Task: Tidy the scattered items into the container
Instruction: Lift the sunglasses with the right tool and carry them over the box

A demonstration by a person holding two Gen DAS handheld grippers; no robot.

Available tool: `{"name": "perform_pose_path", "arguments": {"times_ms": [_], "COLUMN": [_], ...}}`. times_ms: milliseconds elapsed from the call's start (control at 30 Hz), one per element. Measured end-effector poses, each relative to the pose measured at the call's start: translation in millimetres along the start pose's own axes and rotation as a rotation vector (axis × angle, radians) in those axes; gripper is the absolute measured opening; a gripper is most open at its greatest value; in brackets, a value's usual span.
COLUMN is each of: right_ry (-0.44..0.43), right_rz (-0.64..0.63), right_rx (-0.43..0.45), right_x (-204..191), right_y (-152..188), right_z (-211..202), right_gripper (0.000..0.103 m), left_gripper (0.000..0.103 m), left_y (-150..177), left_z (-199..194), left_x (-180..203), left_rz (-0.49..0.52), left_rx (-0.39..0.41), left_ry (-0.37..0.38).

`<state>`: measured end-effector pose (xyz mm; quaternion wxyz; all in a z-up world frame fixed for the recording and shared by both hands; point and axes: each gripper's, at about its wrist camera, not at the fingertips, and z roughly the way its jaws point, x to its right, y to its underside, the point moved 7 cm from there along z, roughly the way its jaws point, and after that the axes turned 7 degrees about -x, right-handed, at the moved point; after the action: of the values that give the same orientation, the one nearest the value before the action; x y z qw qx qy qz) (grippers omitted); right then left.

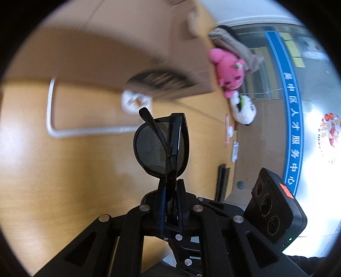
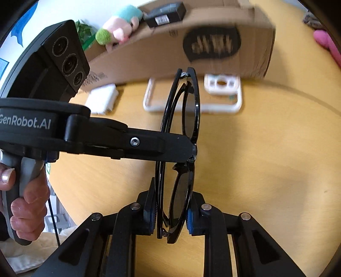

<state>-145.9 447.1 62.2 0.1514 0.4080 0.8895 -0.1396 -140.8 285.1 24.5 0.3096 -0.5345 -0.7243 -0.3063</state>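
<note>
Black folded sunglasses (image 1: 162, 147) are held above the wooden table (image 1: 64, 170). My left gripper (image 1: 170, 191) is shut on them at the bridge; it shows from the side in the right wrist view (image 2: 189, 149). My right gripper (image 2: 170, 213) stands around the lower lens of the sunglasses (image 2: 181, 132), its blue pads close on both sides. A cardboard box (image 2: 170, 49) stands at the back of the table. A white phone case (image 2: 191, 100) lies in front of the box and also shows in the left wrist view (image 1: 85, 119).
A small white pack (image 2: 102, 98) lies left of the phone case. A pink plush (image 1: 228, 70) and a white plush (image 1: 243, 108) sit by the box. A pink-and-teal plush (image 2: 119, 25) and a black adapter (image 2: 166, 15) rest on the box's edge.
</note>
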Motion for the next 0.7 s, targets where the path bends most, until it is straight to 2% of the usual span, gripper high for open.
{"name": "perform_pose_path", "arguments": {"times_ms": [100,233,267,300,400,567,700], "right_ry": [0.000,0.012,0.011,0.013,0.014,0.016,0.026], "right_rz": [-0.008,-0.033,-0.038,-0.051,-0.081,-0.115,-0.149], "right_rx": [0.065,0.155,0.175,0.202,0.262,0.344,0.396], "right_x": [-5,-36,-66,-90,-109,-124,-135], "right_y": [-15,-44,-51,-77,-118,-156,-215], "right_z": [-34,-73,-61,-60,-82,-133,-153], "right_gripper": [0.022,0.022,0.022,0.022,0.022,0.022,0.022], "left_gripper": [0.008,0.008,0.008,0.008,0.008,0.008,0.008], "left_y": [-13,-37,-41,-48,-67,-99,-132], "left_z": [-27,-73,-83,-96,-129,-175,-205], "left_x": [28,69,76,86,113,149,169], "left_rz": [0.052,0.130,0.149,0.170,0.223,0.303,0.344], "left_rx": [0.033,0.093,0.107,0.124,0.170,0.233,0.266], "left_ry": [-0.003,-0.023,-0.029,-0.034,-0.047,-0.059,-0.056]}}
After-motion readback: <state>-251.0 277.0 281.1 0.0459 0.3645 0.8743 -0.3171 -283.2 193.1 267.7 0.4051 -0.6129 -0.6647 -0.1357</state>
